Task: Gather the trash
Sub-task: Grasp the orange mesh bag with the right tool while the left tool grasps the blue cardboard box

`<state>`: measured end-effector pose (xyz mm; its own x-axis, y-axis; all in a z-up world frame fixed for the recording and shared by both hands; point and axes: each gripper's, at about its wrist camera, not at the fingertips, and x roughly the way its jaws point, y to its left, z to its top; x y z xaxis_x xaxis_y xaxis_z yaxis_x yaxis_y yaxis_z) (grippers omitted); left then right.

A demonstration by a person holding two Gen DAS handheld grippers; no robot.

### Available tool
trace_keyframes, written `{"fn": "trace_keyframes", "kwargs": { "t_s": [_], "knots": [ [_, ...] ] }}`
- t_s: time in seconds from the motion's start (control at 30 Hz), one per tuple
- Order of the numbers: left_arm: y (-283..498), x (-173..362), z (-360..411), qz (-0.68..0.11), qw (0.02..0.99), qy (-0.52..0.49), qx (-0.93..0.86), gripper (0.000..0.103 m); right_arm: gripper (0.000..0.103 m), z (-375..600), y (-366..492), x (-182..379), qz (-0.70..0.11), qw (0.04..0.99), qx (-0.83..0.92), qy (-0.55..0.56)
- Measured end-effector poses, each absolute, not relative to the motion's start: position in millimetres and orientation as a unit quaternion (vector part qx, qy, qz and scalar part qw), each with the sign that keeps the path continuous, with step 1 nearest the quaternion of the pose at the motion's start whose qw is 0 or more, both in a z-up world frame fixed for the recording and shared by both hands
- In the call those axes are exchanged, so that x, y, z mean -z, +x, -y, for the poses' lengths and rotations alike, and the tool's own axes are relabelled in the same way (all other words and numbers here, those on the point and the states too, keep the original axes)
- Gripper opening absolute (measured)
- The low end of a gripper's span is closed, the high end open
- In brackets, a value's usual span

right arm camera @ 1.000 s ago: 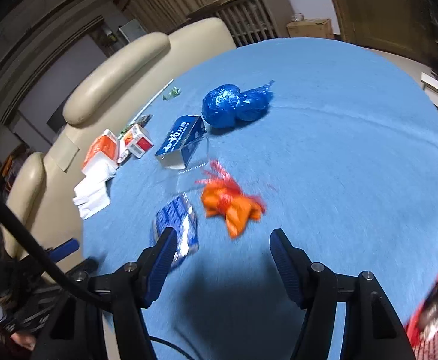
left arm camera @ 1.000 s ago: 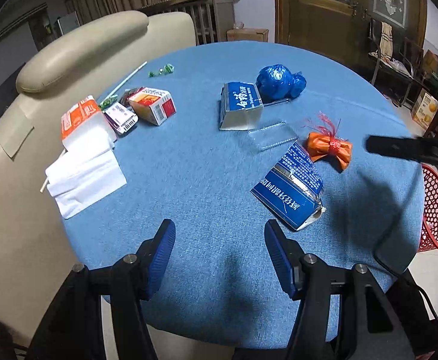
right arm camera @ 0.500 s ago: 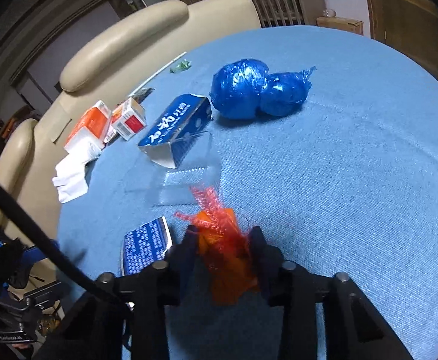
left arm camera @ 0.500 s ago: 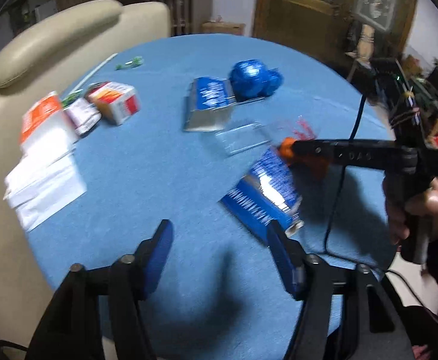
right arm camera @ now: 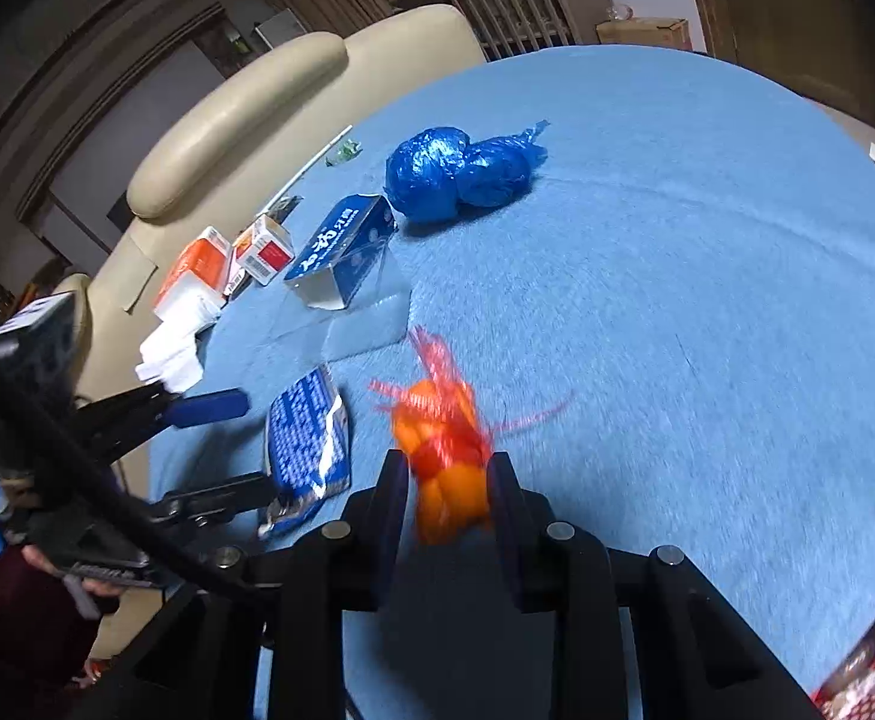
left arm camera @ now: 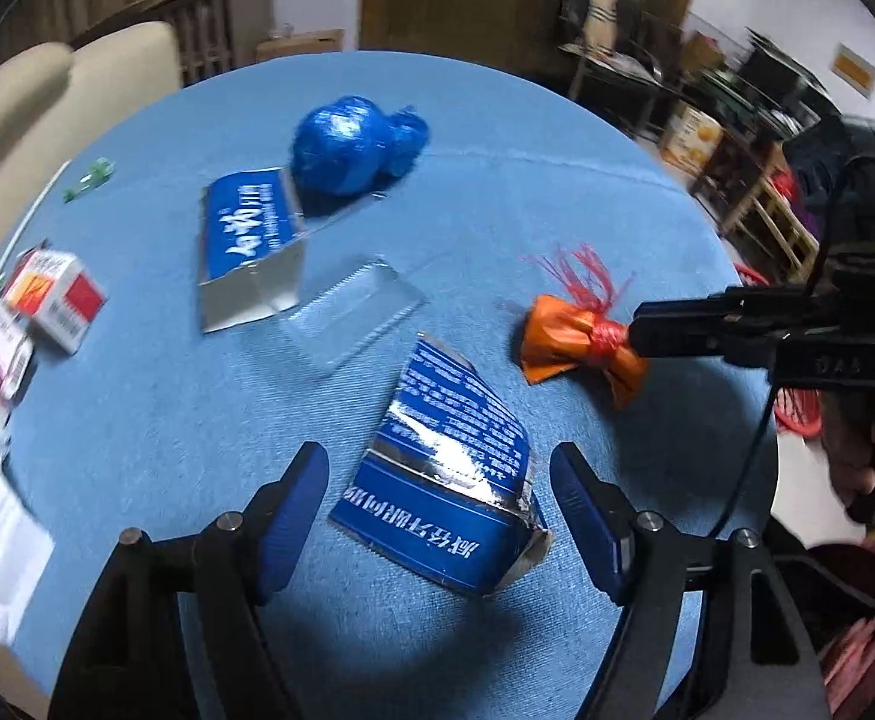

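table (left arm camera: 557, 192): round, covered in a blue cloth with a fine woven nap; everything below lies on it
armchair (right arm camera: 245, 114): cream, smooth padded headrest, pushed against the table's far left edge
blue bag (left arm camera: 347, 144): crinkled glossy plastic, knotted into two lumps, just behind the upright carton
upright carton (left arm camera: 251, 252): blue printed box, open end showing a silvery lining, near the middle of the table
flattened carton (left arm camera: 455, 474): blue, crushed flat, torn foil edges; it lies between the left claw's blue pads, touching neither
clear tray (left arm camera: 353, 312): transparent thin plastic with a ribbed rim, between the two cartons
white tissues (right arm camera: 170, 354): soft folded stack at the table's left edge, beside an orange-and-white pack (right arm camera: 197, 267)
red-and-white box (left arm camera: 56, 300): small cardboard, beside the pack
orange wrapper (right arm camera: 446, 468): shiny orange film bunched like a bow, tied with frayed red netting; it sits at the table's near right side, gripped at the waist
left claw (left arm camera: 437, 516): jaws wide and opening, straddling the flattened carton, nothing gripped
right claw (right arm camera: 446, 480): closed tight on the orange wrapper, pads pressing both its sides
green scrap (left arm camera: 89, 180): tiny crumpled bit by a thin white straw at the far left edge
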<state>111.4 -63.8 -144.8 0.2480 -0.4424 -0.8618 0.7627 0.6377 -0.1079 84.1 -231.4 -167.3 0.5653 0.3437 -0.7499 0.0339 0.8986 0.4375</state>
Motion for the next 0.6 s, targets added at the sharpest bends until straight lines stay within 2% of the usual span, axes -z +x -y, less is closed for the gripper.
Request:
{"fn": "trace_keyframes", "kwargs": {
  "t_s": [0.1, 0.17, 0.2, 0.23, 0.27, 0.4, 0.5, 0.6],
  "knots": [
    [113.3, 151.6, 67.5, -0.472, 0.766, 0.184, 0.395, 0.077, 0.03, 231.9, 81.7, 161.9, -0.451, 0.868, -0.087, 0.19],
    [114.6, 156.9, 67.8, -0.479, 0.761, 0.185, 0.398, 0.077, 0.035, 232.8, 86.5, 161.9, -0.46, 0.863, -0.091, 0.188],
    [113.9, 158.3, 66.6, -0.48, 0.759, 0.184, 0.4, 0.077, 0.05, 233.2, 90.2, 163.0, -0.466, 0.86, -0.093, 0.187],
    [112.8, 160.4, 65.6, -0.482, 0.756, 0.184, 0.403, 0.077, 0.072, 233.4, 92.1, 163.3, -0.465, 0.861, -0.096, 0.185],
    [111.5, 161.9, 64.1, -0.483, 0.755, 0.183, 0.404, 0.077, 0.073, 232.9, 93.5, 163.5, -0.46, 0.864, -0.099, 0.181],
    [109.2, 160.8, 59.4, -0.481, 0.759, 0.175, 0.404, 0.077, 0.07, 220.0, 107.1, 168.6, -0.46, 0.873, -0.105, 0.127],
    [111.0, 159.4, 58.4, -0.481, 0.761, 0.169, 0.402, 0.077, 0.05, 211.0, 118.6, 180.6, -0.477, 0.864, -0.116, 0.112],
    [111.0, 158.5, 56.9, -0.481, 0.757, 0.169, 0.408, 0.077, 0.039, 207.2, 119.3, 182.8, -0.471, 0.87, -0.109, 0.095]
  ]
}}
